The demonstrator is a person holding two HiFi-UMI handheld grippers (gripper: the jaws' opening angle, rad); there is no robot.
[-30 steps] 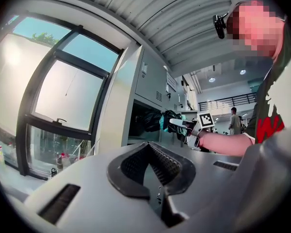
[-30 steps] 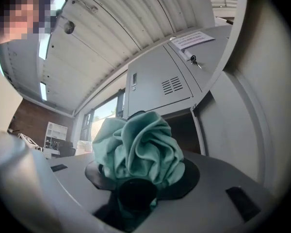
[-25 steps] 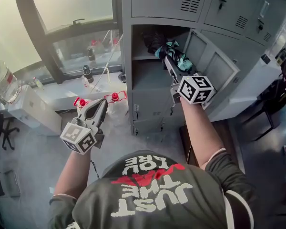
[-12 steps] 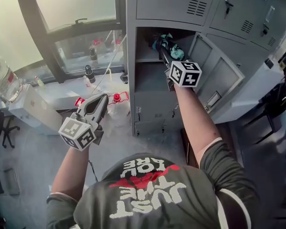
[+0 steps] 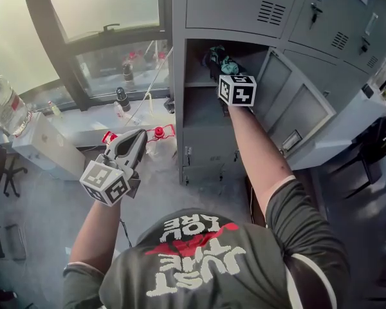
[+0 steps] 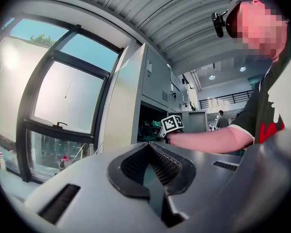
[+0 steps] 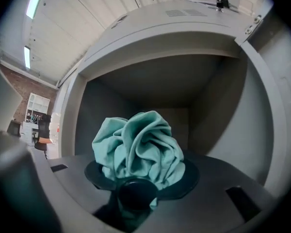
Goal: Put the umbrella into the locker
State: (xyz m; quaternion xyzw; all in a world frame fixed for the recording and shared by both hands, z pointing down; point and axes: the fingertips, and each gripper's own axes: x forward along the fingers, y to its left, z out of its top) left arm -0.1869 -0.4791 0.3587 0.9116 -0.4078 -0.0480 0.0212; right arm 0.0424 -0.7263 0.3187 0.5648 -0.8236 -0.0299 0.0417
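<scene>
The folded teal umbrella (image 7: 138, 147) with its black end cap (image 7: 134, 193) sits between the jaws of my right gripper (image 7: 140, 178), which is shut on it. In the head view my right gripper (image 5: 224, 76) holds the umbrella (image 5: 220, 59) level at the mouth of the open grey locker compartment (image 5: 193, 102). The compartment's inner walls (image 7: 208, 110) fill the right gripper view. The locker door (image 5: 289, 102) stands swung out to the right. My left gripper (image 5: 136, 139) hangs low at the left, away from the locker, shut (image 6: 148, 152) with nothing in it.
Closed locker doors (image 5: 244, 5) lie above and to the right of the open one. A window sill with bottles (image 5: 122, 98) and red-capped containers (image 5: 156, 132) runs left of the locker. A white cabinet (image 5: 45, 147) stands at far left, a dark chair (image 5: 379, 140) at far right.
My right gripper has carried the umbrella leftward from in front of the open door to the compartment's mouth. The left gripper has barely shifted.
</scene>
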